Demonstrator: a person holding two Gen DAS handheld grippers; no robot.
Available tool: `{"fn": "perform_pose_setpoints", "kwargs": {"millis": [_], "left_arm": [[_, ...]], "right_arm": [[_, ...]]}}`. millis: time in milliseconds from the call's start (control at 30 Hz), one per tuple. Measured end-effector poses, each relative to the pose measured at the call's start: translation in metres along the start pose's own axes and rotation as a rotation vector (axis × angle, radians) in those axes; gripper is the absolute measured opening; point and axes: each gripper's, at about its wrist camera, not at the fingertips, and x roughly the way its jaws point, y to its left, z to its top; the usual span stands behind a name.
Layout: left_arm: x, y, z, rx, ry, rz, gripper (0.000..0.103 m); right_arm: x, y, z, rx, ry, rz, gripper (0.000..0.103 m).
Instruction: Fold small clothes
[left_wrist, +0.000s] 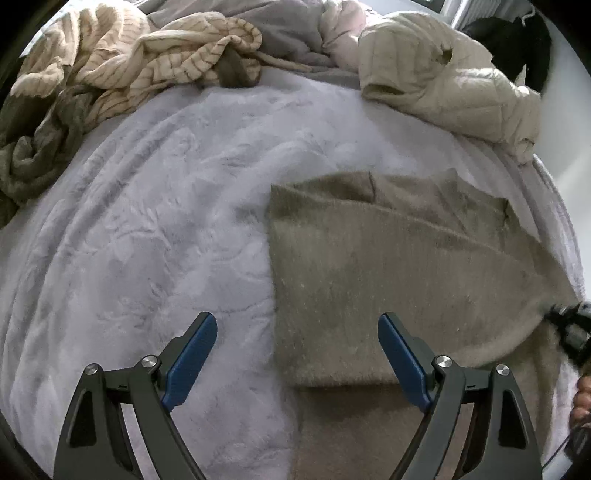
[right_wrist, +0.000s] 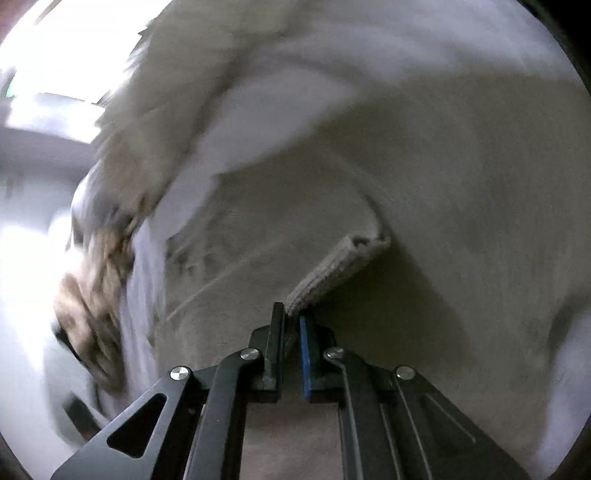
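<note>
On bed: left gripper (left_wrist: 297, 332) jaws apart | right gripper (right_wrist: 291, 317) clamps sweater (right_wrist: 332, 266) cuff, blurred

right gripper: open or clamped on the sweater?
Clamped. In the right wrist view the right gripper has its fingers nearly together, pinching the ribbed cuff of the beige sweater, which lies partly folded on the bed.

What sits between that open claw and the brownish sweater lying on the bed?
Nothing visible. The open left gripper hovers right over the sweater, bare blanket beside. The right gripper already pinches its ribbed hem.
</note>
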Motion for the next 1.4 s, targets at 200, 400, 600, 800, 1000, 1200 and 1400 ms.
{"fn": "perform_pose_setpoints", "kwargs": {"millis": [200,400,600,800,1000,1200,1400], "left_arm": [[0.009,0.003,-0.017,0.000,0.033,0.069,0.089],[0.008,0.026,-0.029,-0.044,0.081,0.124,0.089],[-0.012,0.020,-0.038,-0.010,0.109,0.120,0.089],[-0.031,-0.014,-0.053,0.054,0.147,0.073,0.089],[-0.042,-0.058,-0.071,0.097,0.195,0.008,0.089],[-0.048,-0.105,-0.088,0.155,0.240,-0.034,0.089],[-0.047,-0.138,-0.088,0.176,0.260,-0.068,0.089]], "right_arm": [[0.024,-0.016,-0.002,-0.087,0.056,-0.123,0.008],[0.007,-0.022,-0.008,-0.079,0.058,-0.168,0.030],[-0.023,-0.032,-0.026,-0.028,0.107,-0.160,0.054],[-0.044,-0.042,-0.059,0.046,0.174,-0.145,0.061],[-0.064,-0.062,-0.084,0.152,0.187,-0.110,0.062],[-0.080,-0.089,-0.097,0.273,0.170,-0.021,0.067],[-0.103,-0.104,-0.093,0.311,0.040,0.199,0.088]]}}
